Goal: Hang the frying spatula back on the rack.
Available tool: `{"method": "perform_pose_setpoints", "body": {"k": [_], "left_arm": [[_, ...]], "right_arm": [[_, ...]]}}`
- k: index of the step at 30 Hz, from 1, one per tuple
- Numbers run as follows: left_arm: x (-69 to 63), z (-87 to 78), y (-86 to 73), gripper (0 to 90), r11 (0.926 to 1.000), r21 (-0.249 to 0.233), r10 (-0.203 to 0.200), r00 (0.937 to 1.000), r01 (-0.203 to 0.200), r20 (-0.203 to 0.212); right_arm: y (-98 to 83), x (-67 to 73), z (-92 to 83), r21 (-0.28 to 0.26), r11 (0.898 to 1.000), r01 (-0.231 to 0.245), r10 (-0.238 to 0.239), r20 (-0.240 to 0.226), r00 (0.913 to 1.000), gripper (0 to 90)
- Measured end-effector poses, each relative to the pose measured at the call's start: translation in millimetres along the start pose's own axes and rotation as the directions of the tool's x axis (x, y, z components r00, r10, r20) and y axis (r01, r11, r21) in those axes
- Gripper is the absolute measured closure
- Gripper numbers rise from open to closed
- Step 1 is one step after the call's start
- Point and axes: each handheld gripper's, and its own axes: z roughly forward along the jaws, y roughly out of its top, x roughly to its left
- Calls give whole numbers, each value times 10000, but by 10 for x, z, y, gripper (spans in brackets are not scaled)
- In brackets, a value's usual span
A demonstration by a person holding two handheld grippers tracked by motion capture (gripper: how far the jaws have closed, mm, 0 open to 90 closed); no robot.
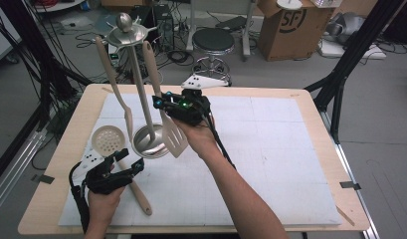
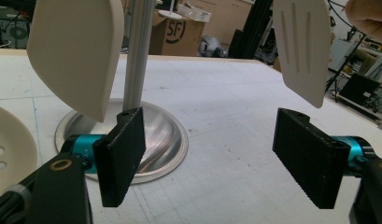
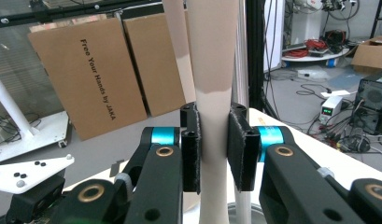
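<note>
A metal utensil stand [image 1: 150,143] rises from a round base on the white mat. A plain beige spatula [image 1: 113,79] hangs from its top disc. My right gripper [image 1: 159,102] is shut on the handle of a slotted beige turner [image 1: 173,137], held upright beside the pole; the handle [image 3: 214,93] is pinched between the pads of this gripper [image 3: 214,144]. My left gripper [image 1: 130,159] is open, low, in front of the stand base [image 2: 156,140]. Between its jaws [image 2: 216,156] there is nothing. A perforated skimmer [image 1: 107,138] lies on the mat under that hand.
The spatula blade [image 2: 76,51] and turner blade [image 2: 303,46] hang just above my left jaws. The wooden table [image 1: 310,97] reaches far to the right of the mat. A stool [image 1: 213,42] and cardboard box [image 1: 290,25] stand beyond the far edge.
</note>
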Motion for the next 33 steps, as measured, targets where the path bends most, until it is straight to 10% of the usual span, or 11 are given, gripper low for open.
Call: {"method": "perform_pose_setpoints", "body": {"k": [5, 13, 18, 33], "left_arm": [[0, -12, 0, 261, 10000, 25, -9, 10000, 9, 23], [-8, 5, 0, 261, 10000, 28, -33, 10000, 33, 57], [0, 0, 1, 261, 10000, 10, -52, 10000, 52, 18], [9, -6, 6, 261, 10000, -41, -78, 9999, 78, 64]], "right_arm": [[-7, -68, -28, -113, 9992, -376, 379, 309, 9988, 544], [90, -227, -249, -2234, 9668, -1243, 1312, 163, 9912, 539], [192, -301, -297, -2591, 9465, -1923, 1956, -135, 9806, 437], [607, -307, -315, -3838, 9015, -2000, 2003, -397, 9789, 483]]}}
